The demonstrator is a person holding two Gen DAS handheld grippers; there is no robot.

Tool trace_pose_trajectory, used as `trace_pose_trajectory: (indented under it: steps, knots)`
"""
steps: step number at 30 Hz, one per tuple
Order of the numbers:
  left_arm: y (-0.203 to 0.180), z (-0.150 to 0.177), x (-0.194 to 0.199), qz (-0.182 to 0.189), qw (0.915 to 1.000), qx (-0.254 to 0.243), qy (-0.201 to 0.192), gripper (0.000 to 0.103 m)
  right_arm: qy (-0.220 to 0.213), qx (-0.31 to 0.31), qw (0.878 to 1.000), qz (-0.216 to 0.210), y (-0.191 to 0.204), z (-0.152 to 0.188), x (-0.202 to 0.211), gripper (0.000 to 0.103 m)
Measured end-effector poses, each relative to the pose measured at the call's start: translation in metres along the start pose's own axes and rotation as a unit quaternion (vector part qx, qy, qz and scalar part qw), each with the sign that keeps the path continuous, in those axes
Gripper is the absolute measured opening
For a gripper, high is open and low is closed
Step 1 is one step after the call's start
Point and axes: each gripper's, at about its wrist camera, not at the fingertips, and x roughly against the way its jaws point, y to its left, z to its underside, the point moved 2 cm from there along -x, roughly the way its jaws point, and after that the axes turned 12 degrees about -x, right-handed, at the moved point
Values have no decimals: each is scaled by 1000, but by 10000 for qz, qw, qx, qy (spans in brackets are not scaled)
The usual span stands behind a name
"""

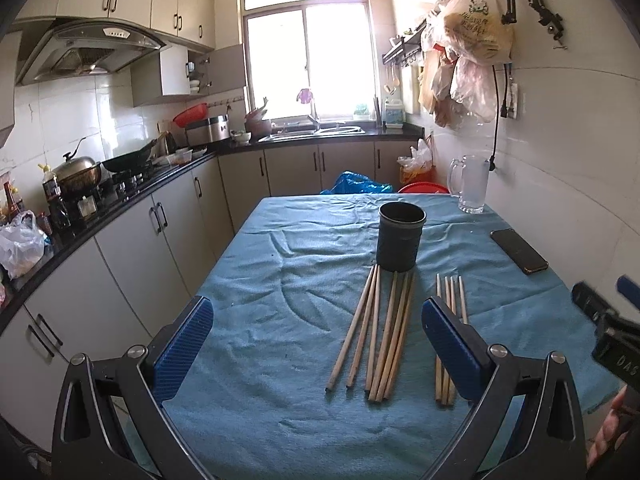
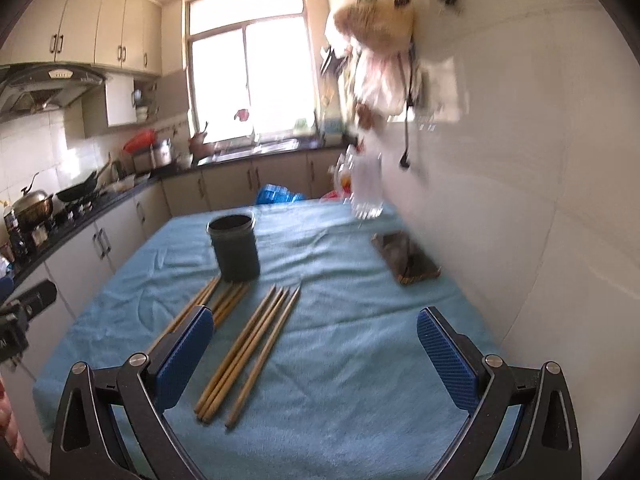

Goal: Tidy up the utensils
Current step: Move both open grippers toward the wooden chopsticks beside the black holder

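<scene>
A dark round utensil holder [image 1: 400, 238] stands upright and empty-looking on the blue tablecloth [image 1: 280, 300]; it also shows in the right wrist view [image 2: 234, 248]. Several wooden chopsticks lie flat in front of it in two bunches: a larger bunch [image 1: 380, 332] and a smaller bunch [image 1: 450, 304] to its right, partly hidden by my left gripper's right finger. In the right wrist view the smaller bunch [image 2: 250, 354] lies between the fingers, the larger bunch [image 2: 216, 302] partly behind the left finger. My left gripper [image 1: 316, 320] is open and empty above the cloth. My right gripper [image 2: 316, 330] is open and empty.
A black phone [image 1: 519, 251] lies at the table's right side near the wall, and a glass mug [image 1: 470, 184] stands at the far right corner. A kitchen counter with pots [image 1: 76, 176] runs along the left. Bags [image 1: 468, 52] hang on the right wall.
</scene>
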Motion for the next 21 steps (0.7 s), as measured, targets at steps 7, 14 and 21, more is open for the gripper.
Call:
trace_pose_trajectory:
  steps: [7, 14, 21]
  knots:
    - [-3, 2, 6, 28, 9997, 20, -254, 103, -844, 81, 9959, 310, -1, -6, 25, 103]
    - [-2, 3, 0, 19, 9998, 88, -177, 103, -720, 74, 9970, 269, 2, 0, 20, 103]
    - [0, 7, -17, 167, 9996, 219, 23, 103, -655, 341, 9964, 417, 11, 8, 6, 103]
